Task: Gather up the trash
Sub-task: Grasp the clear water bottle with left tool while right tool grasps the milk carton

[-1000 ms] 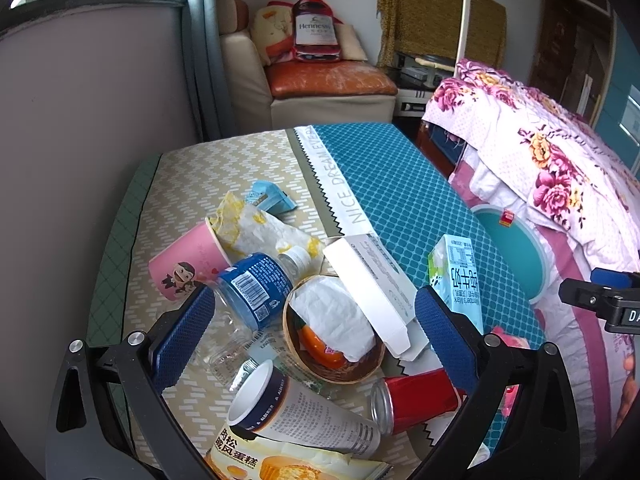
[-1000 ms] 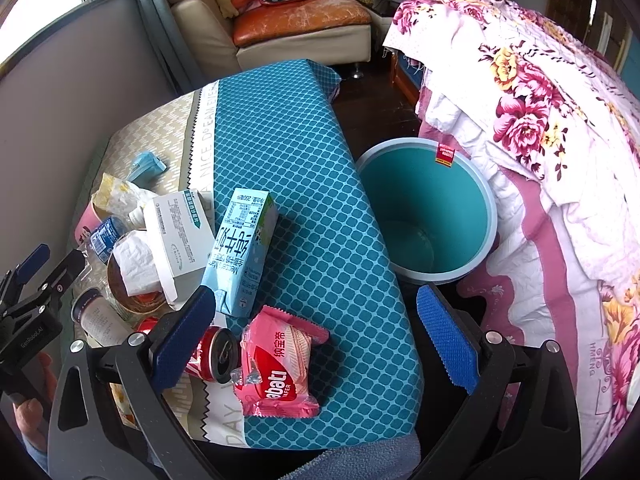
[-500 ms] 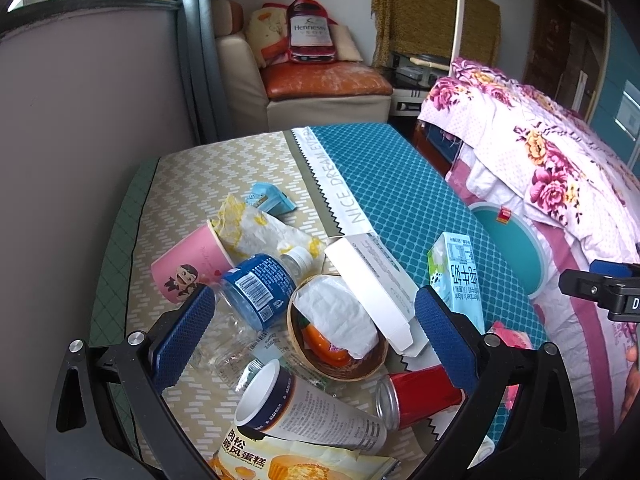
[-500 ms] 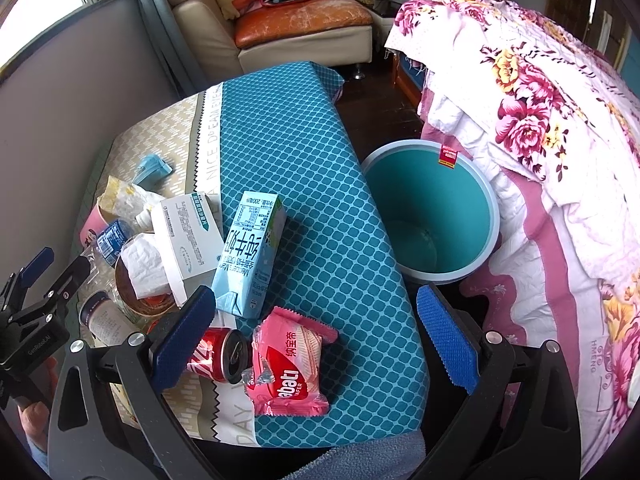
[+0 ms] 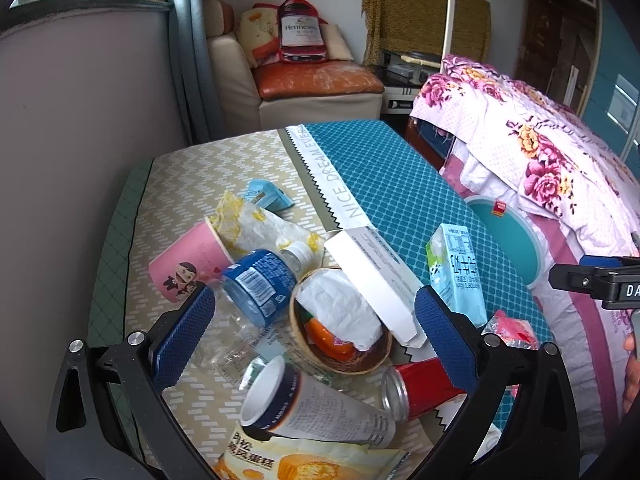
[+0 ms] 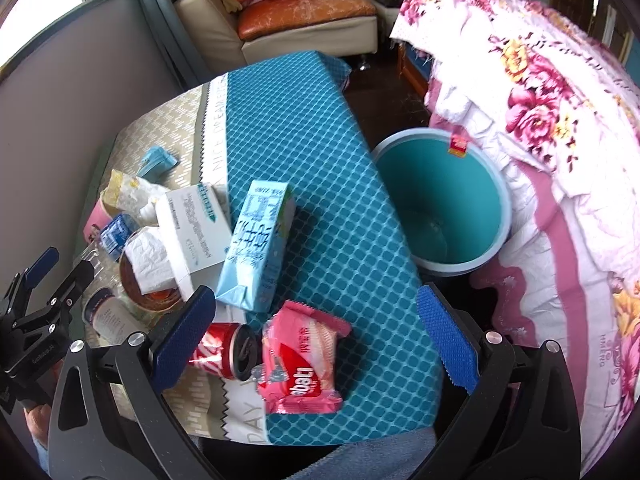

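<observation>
Trash pile, left half of right wrist frame. Light blue milk carton (image 6: 258, 248) lies on its side, centre, tilted against white flat box (image 6: 192, 232). Pink snack wrapper (image 6: 304, 360) lower centre, flat, just beside red can (image 6: 224, 350) lying on its side, open end toward wrapper. Wicker bowl (image 5: 340, 360) mid-frame in left wrist view, crumpled white tissue (image 5: 340, 312) and something orange inside. Blue-labelled clear bottle (image 5: 260, 284) lying left of bowl, pink paper cup (image 5: 188, 268) tipped over further left. Teal bin (image 6: 440, 204) centre right, upright, looks empty.
</observation>
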`<state>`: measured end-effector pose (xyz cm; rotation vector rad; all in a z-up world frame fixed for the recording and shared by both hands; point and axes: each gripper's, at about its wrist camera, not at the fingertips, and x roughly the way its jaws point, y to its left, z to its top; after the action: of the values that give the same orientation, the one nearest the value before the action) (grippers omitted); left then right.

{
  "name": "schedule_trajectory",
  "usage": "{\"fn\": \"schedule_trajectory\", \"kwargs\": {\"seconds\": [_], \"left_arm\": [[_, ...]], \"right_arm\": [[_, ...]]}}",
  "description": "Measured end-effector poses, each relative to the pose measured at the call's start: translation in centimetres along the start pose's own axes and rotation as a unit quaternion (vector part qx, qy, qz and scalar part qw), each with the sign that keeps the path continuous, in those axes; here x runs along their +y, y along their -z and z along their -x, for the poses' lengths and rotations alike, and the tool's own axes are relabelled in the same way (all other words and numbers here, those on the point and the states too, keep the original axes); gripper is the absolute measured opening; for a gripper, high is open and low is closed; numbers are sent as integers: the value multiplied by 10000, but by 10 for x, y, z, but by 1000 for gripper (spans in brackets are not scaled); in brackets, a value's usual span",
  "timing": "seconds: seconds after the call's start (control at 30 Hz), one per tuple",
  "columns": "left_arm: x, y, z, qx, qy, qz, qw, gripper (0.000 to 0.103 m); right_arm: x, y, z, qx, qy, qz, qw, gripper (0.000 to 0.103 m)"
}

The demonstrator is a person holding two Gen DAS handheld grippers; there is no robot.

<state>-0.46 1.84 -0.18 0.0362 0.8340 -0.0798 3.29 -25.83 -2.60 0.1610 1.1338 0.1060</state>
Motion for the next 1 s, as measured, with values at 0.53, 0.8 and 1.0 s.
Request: {"fn": "schedule_trajectory", "kwargs": {"seconds": [0.53, 0.8, 1.0], "left_arm": [[84, 4, -23, 626, -58, -133, 9979, 97], [85, -1, -51, 1083, 231, -700, 9914, 71], [72, -6, -77, 1468, 358, -1273, 9803, 79]], "right_arm": [[33, -15, -47, 491, -523, 191, 9972, 82], [40, -27, -77, 822, -682, 92, 9942, 56], [43, -37, -93, 1012, -733, -23, 9922, 62]]}}
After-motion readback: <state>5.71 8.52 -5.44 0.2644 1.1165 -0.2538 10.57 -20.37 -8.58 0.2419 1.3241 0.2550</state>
